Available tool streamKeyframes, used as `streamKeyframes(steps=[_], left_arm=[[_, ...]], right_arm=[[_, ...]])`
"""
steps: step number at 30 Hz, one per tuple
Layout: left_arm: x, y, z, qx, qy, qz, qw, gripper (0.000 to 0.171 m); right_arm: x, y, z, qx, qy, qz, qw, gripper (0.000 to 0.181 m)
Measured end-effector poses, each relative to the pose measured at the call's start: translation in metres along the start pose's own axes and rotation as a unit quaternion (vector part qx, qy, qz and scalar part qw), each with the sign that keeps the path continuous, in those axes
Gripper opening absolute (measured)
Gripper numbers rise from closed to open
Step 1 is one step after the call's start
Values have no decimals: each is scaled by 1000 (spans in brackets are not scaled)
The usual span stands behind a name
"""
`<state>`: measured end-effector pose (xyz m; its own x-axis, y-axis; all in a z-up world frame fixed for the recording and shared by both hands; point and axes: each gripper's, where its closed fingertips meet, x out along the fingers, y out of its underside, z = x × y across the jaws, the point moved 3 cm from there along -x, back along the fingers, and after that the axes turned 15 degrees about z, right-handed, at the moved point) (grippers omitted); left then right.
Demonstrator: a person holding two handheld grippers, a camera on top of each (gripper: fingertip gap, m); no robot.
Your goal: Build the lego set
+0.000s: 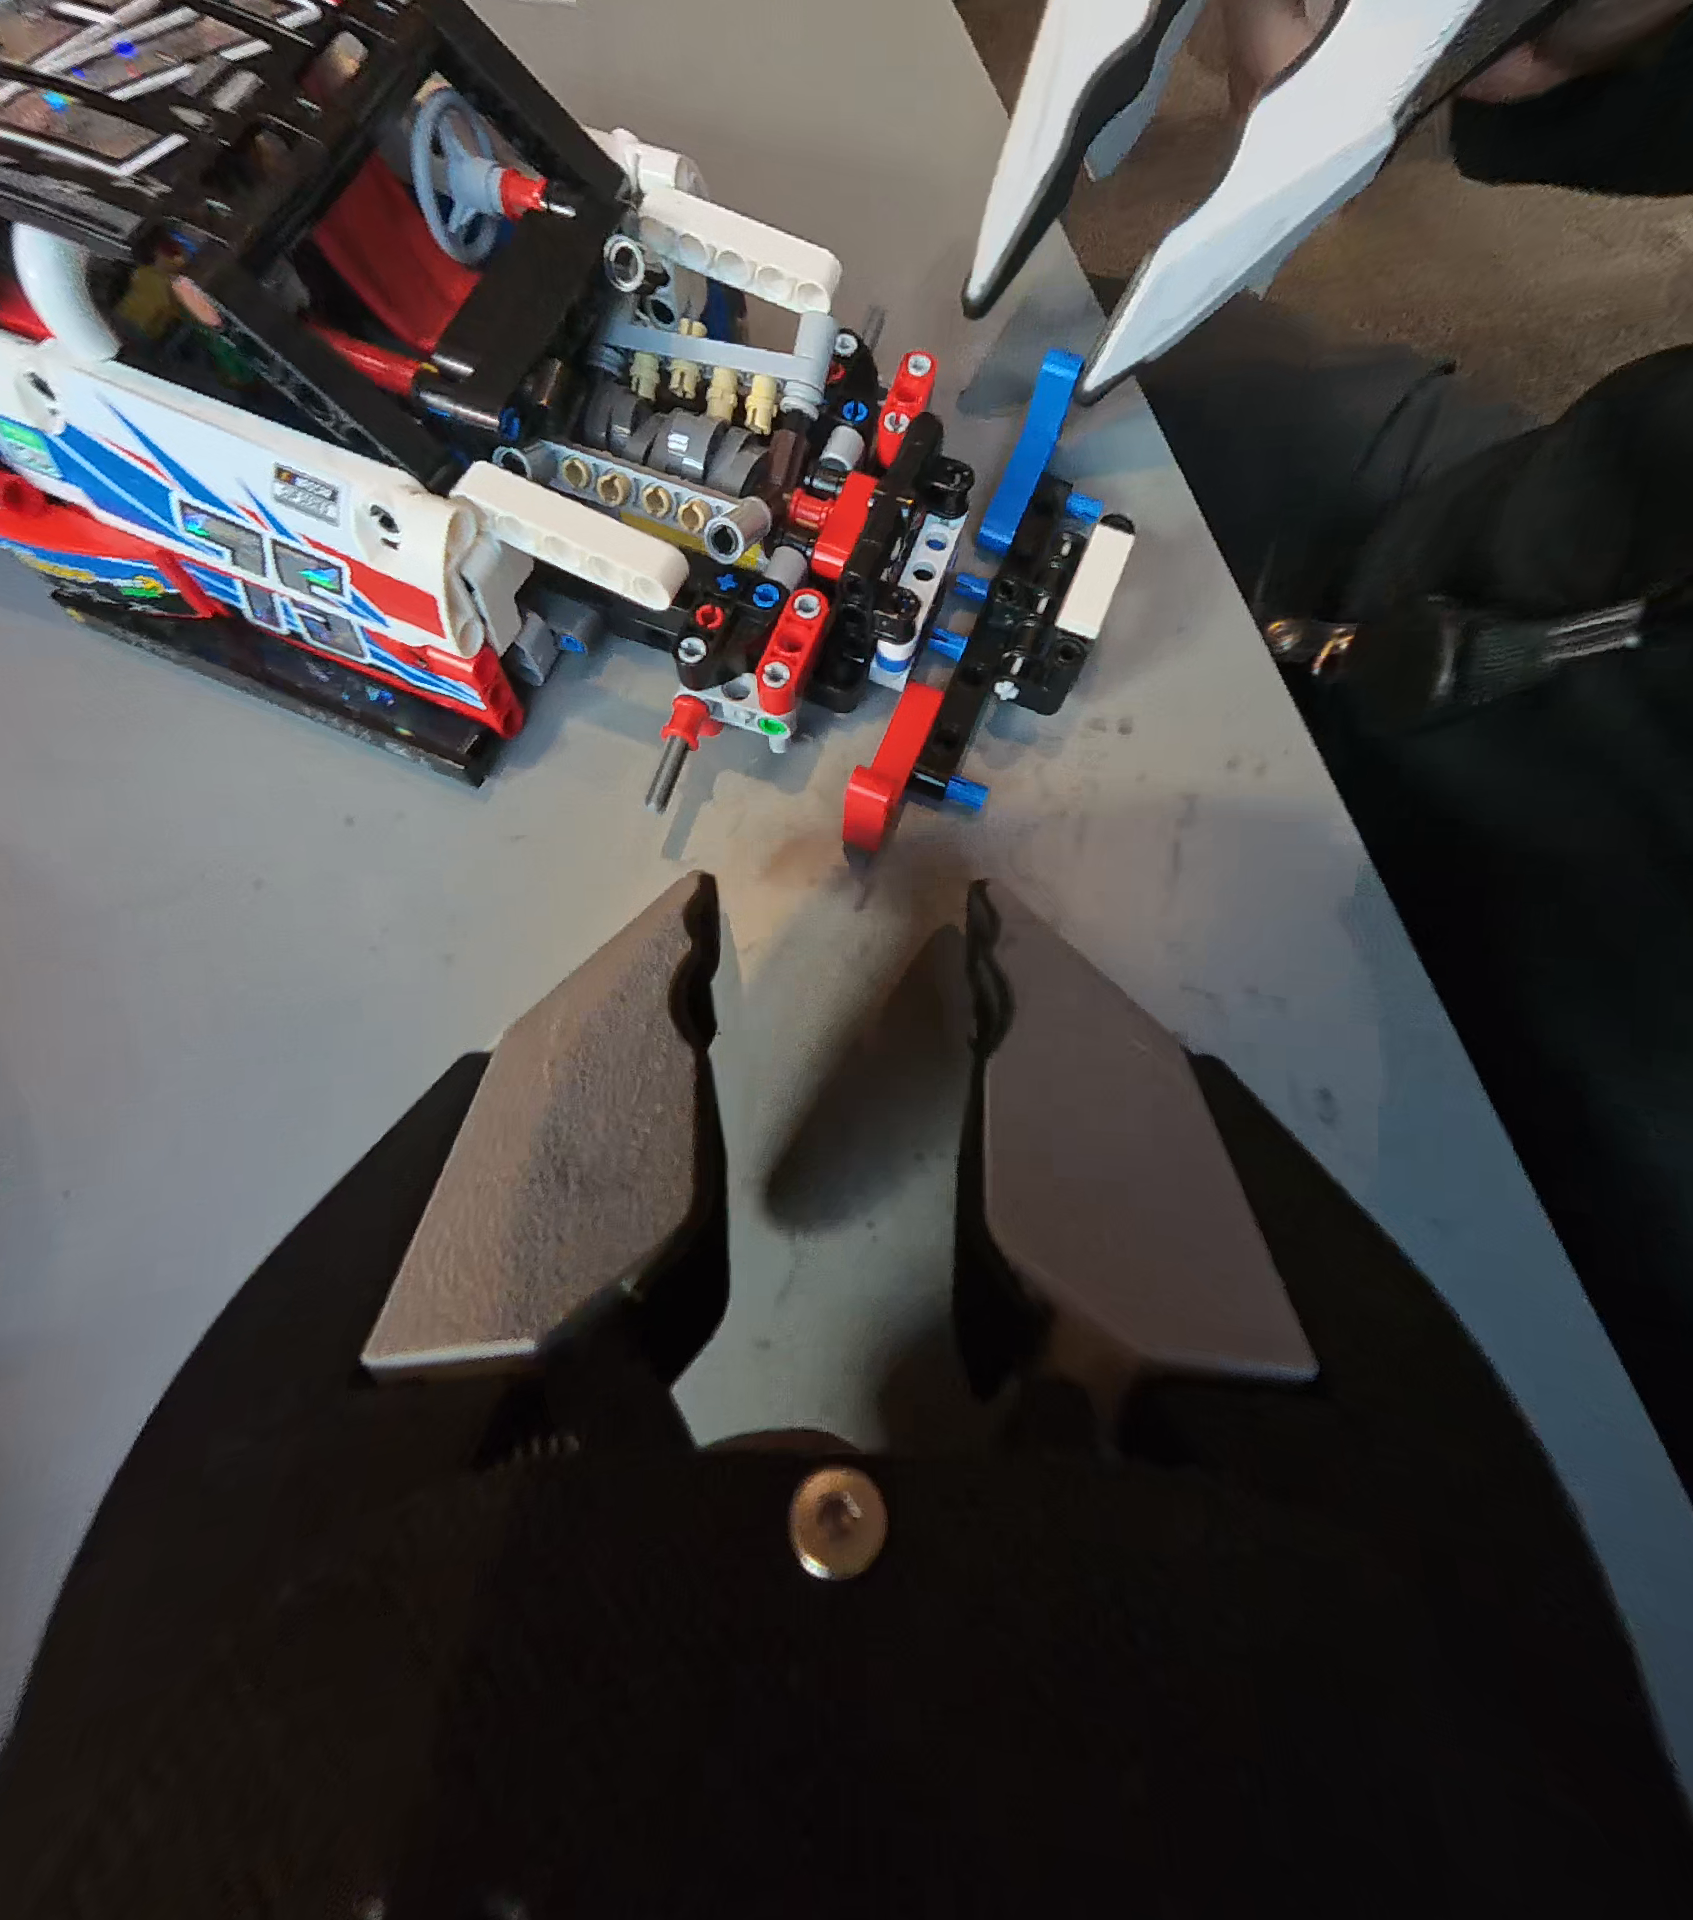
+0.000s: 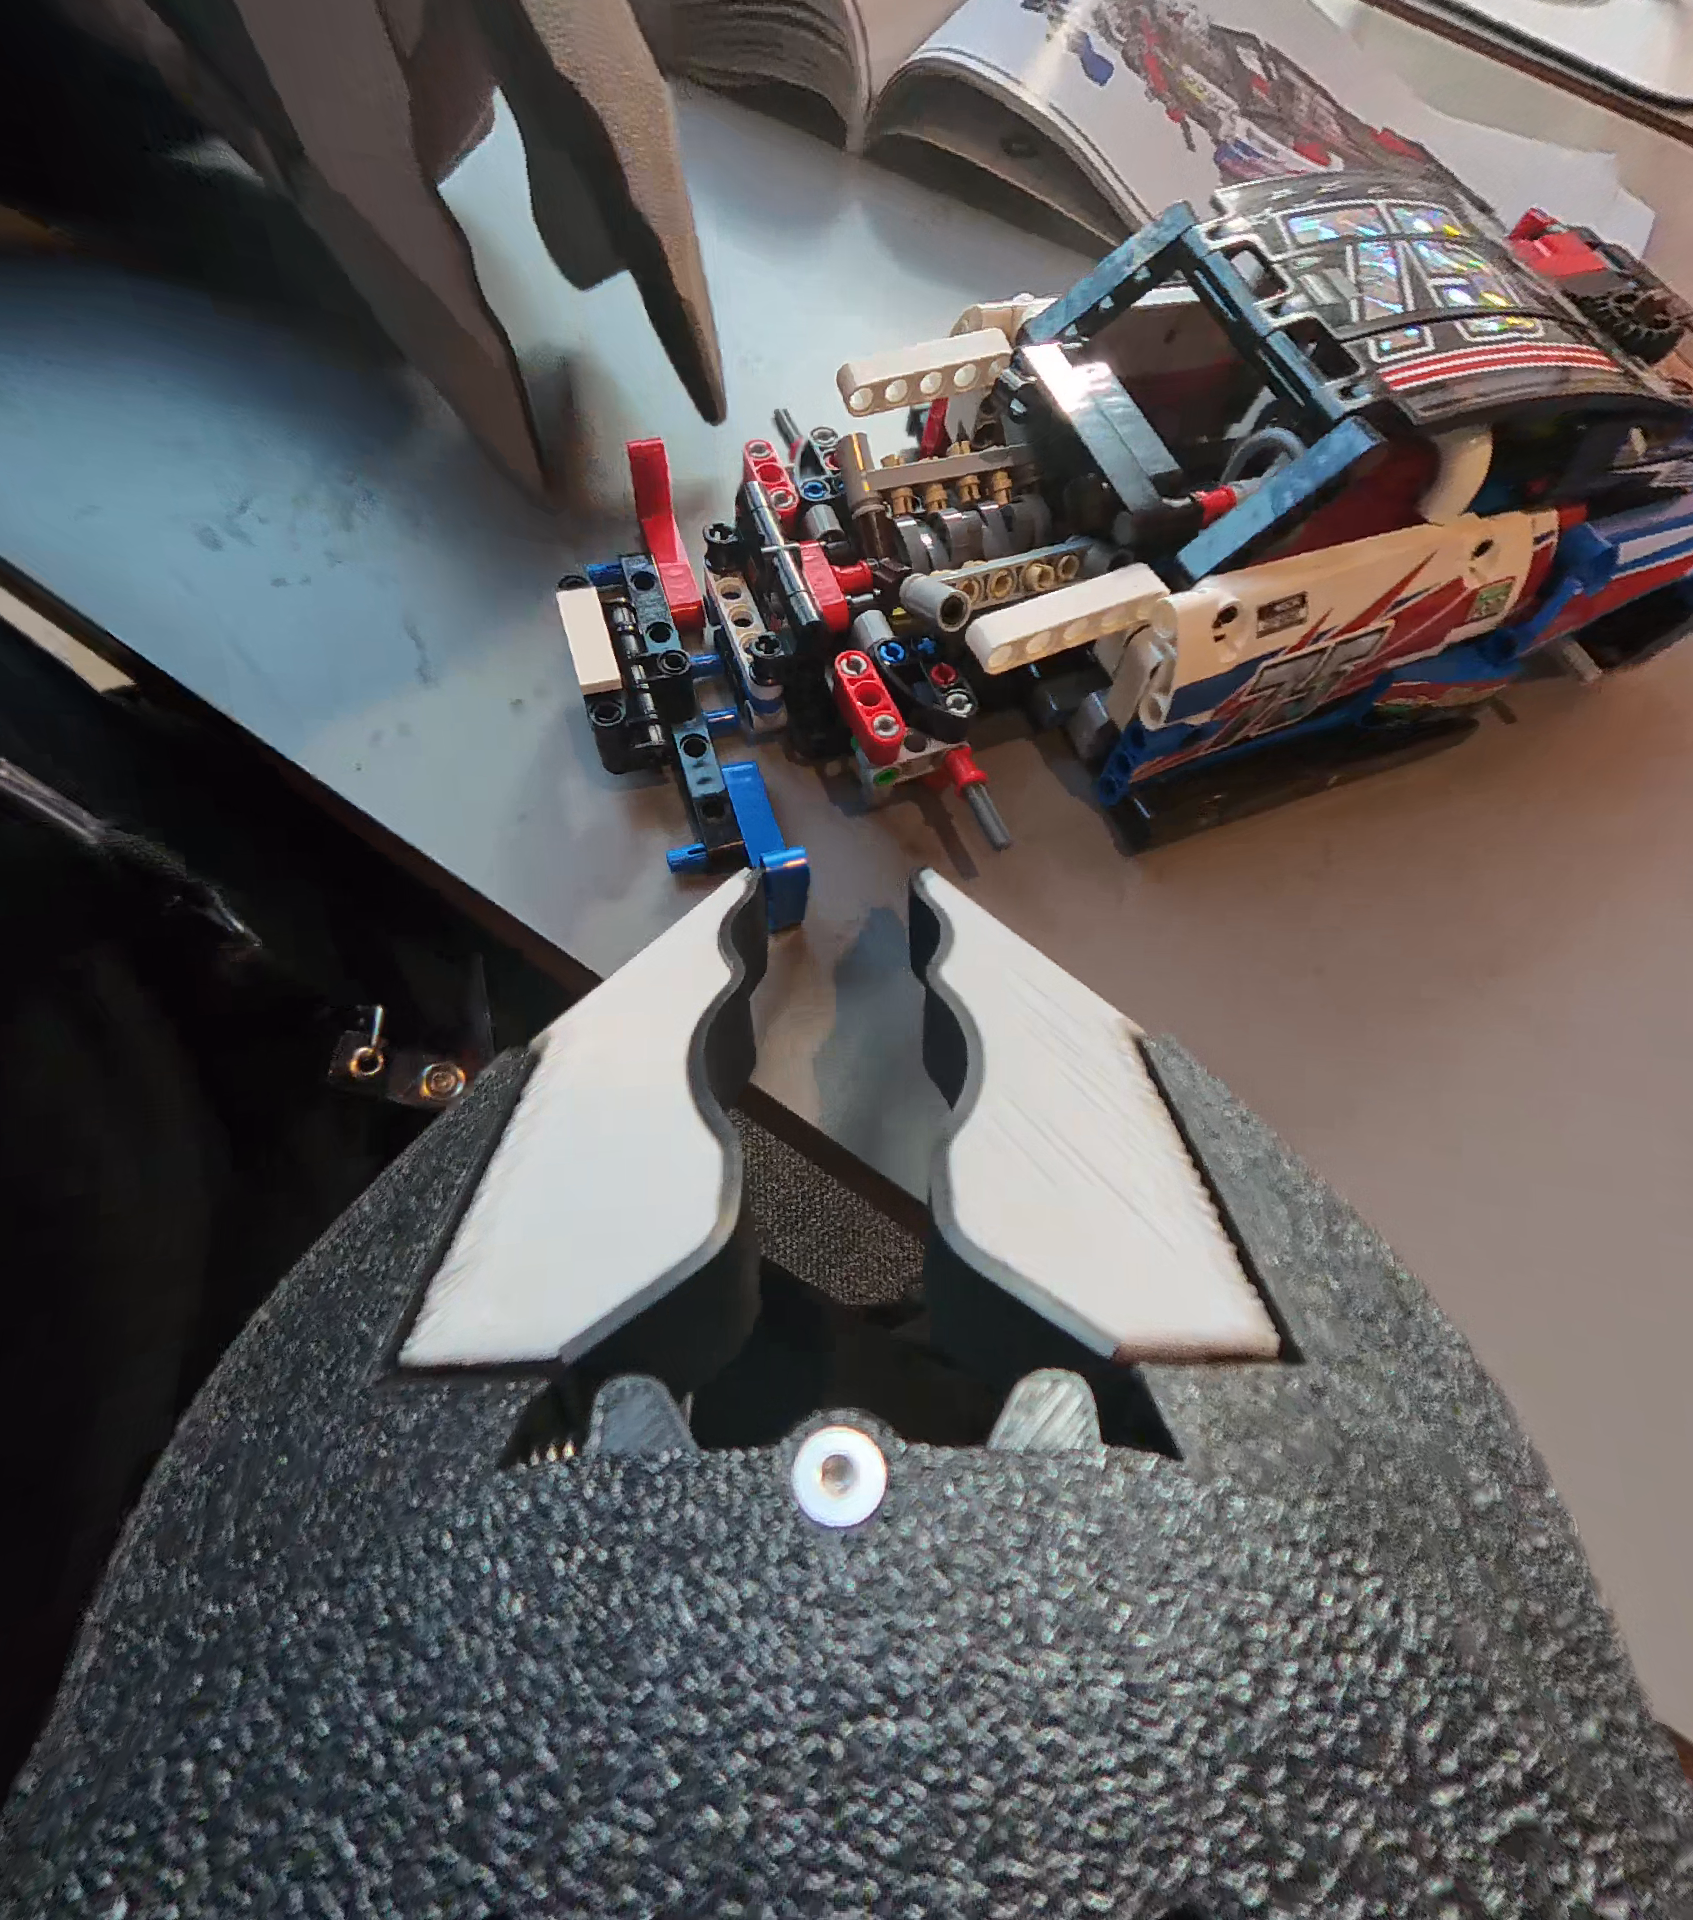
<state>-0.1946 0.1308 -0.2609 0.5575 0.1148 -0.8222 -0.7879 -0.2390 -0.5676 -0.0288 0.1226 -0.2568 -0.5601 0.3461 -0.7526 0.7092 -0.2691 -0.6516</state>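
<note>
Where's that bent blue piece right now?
The bent blue piece lies on the grey table at the front end of the lego car, just ahead of the right tool.

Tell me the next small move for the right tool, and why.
Probably ease the right tool forward and close on the blue angled beam. The tool is open and empty, one tip right beside that beam, on the loose front subassembly not yet pressed onto the car.
</note>
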Motion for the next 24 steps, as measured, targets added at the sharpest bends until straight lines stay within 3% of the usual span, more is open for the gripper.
streamKeyframes(steps=[6, 9, 13, 24], left_arm=[[-29, -5, 6, -13, -61, -102, 993, 42], [-39, -6, 7, -22, -55, -141, 988, 44], [-37, -6, 6, -23, -36, -135, 990, 45], [-42, -7, 9, -42, 5, -158, 986, 36]], right_arm=[[-8, -1, -14, 54, 22, -32, 998, 35], [-17, -9, -20, 66, 27, -71, 995, 38], [-17, -10, -28, 93, 8, -79, 993, 47], [-17, 3, -50, 124, 35, -69, 989, 48]])
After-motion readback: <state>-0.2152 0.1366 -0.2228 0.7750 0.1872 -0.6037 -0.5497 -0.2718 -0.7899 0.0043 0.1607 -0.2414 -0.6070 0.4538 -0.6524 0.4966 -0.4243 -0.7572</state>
